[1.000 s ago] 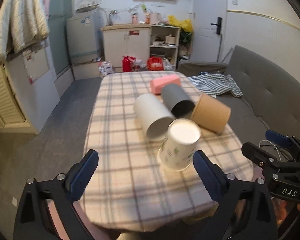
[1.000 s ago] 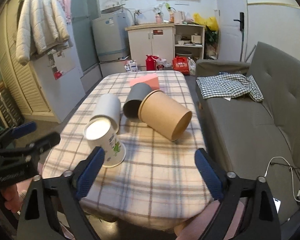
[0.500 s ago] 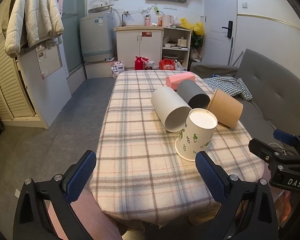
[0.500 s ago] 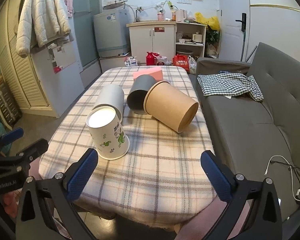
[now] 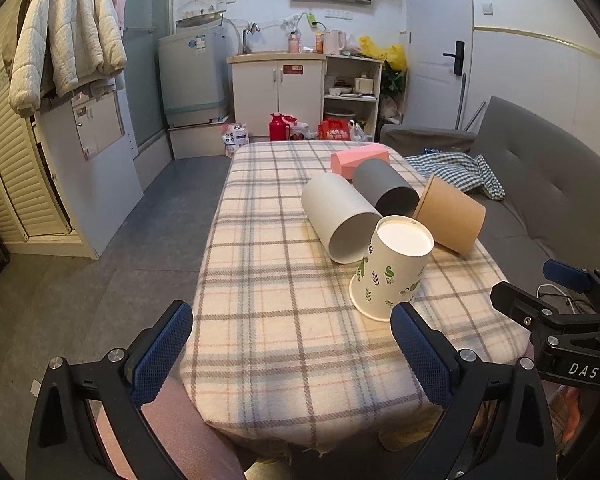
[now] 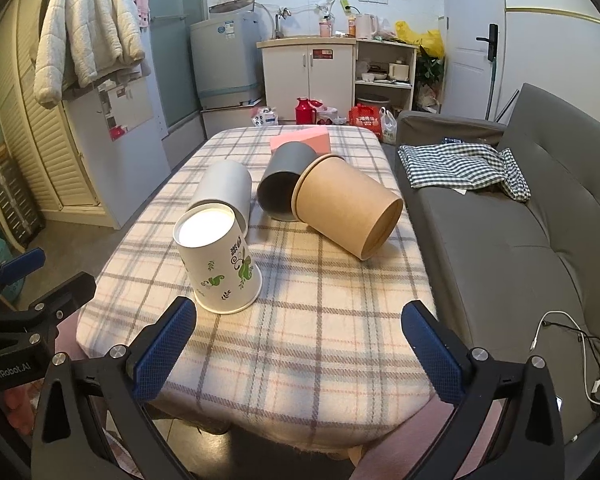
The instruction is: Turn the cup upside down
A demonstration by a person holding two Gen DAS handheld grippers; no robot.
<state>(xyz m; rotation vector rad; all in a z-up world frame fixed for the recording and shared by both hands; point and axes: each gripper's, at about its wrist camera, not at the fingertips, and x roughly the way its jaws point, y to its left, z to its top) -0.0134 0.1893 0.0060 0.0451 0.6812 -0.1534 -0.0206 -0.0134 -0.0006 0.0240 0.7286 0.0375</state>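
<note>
While both tools hang short of the near edge of the plaid-covered tabletop [image 6: 332, 344], the printed paper cup [image 6: 219, 262] serves as the anchor for everything else. Off to its left, past the tabletop's edge, the left gripper [image 5: 286, 350] has its jaws spread wide with nothing between them; its blue pads frame the tabletop's near left corner, and the cup stands just beyond its right pad. The printed paper cup itself stands mouth down on the cloth, its white base facing up, leaning slightly, near the front of the tabletop. Directly behind it and touching or nearly touching it lies the white cup [image 6: 224, 188] on its side, open end toward the cameras. Behind and to the right of the printed cup lies the grey cup [image 6: 286, 184], also on its side, and farther back still sits the pink box [image 6: 300, 141]. To the printed cup's right lies the brown paper cup [image 6: 350, 210], tipped over against the grey one, its base pointing forward and right. The right gripper [image 6: 300, 346] sits nearer than the printed cup, jaws likewise wide apart and empty.
</note>
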